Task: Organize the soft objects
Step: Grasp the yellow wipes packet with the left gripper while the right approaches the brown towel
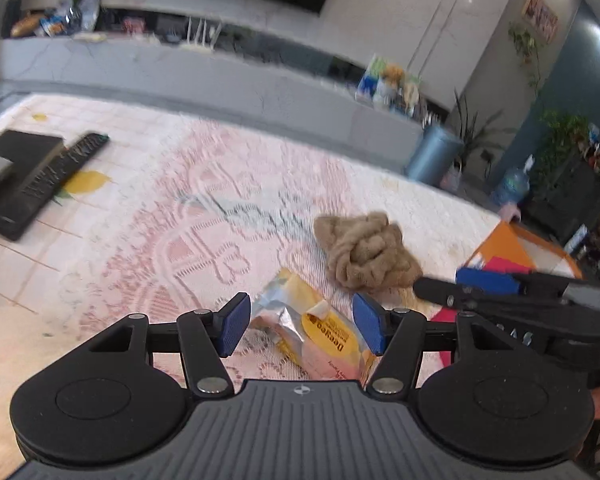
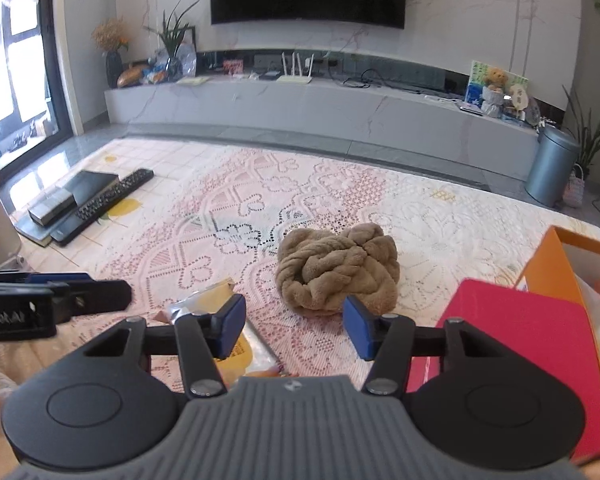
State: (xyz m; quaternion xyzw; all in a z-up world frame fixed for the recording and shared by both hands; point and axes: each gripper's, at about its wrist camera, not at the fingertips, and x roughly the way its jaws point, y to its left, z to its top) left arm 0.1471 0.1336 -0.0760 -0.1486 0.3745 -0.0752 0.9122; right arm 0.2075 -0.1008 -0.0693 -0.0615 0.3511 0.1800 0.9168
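Note:
A brown knotted plush cushion lies on the lace-covered table; it also shows in the right wrist view. A yellow and silver snack bag lies just in front of it, and shows in the right wrist view too. My left gripper is open, its jaws on either side of the snack bag and above it. My right gripper is open and empty, just short of the cushion. The right gripper shows from the side in the left wrist view.
An orange box with a red flap stands at the right. A black remote and dark flat boxes lie at the table's far left. A TV cabinet and a grey bin stand beyond.

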